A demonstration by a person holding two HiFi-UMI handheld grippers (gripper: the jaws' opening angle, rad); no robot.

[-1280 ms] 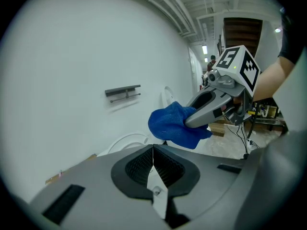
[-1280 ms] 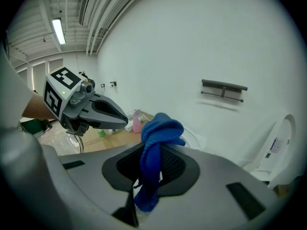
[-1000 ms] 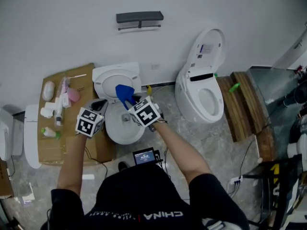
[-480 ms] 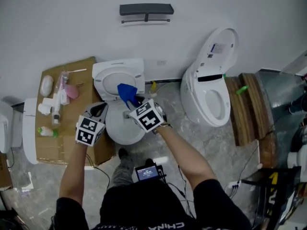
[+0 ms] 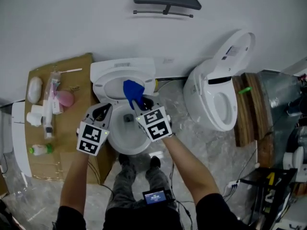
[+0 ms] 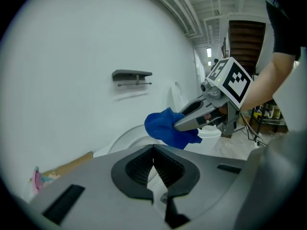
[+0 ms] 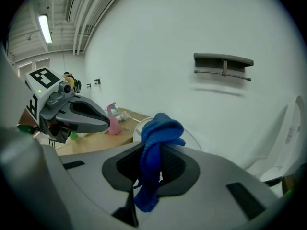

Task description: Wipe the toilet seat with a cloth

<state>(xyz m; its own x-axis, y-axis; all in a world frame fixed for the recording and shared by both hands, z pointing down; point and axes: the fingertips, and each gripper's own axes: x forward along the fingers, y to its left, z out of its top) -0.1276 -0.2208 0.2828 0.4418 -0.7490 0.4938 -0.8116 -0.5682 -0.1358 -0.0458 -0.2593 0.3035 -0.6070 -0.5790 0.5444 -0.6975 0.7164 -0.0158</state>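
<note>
Wiping has not begun. Right gripper (image 5: pixel 142 103) jaws pinch the blue cloth (image 5: pixel 133 91), which hangs close by the toilet seat (image 5: pixel 99 83). Left gripper (image 5: pixel 100 111) jaws are closed on nothing. Next, I think, the cloth must go down to touch the seat.

Bunched blue cloth (image 5: pixel 133 92) held above the white toilet seat (image 5: pixel 139 148).

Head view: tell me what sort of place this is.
Probably a mock-up or test bathroom, not a home one: one toilet and a second toilet stand side by side, beside cardboard laid with cleaning bottles.
</note>
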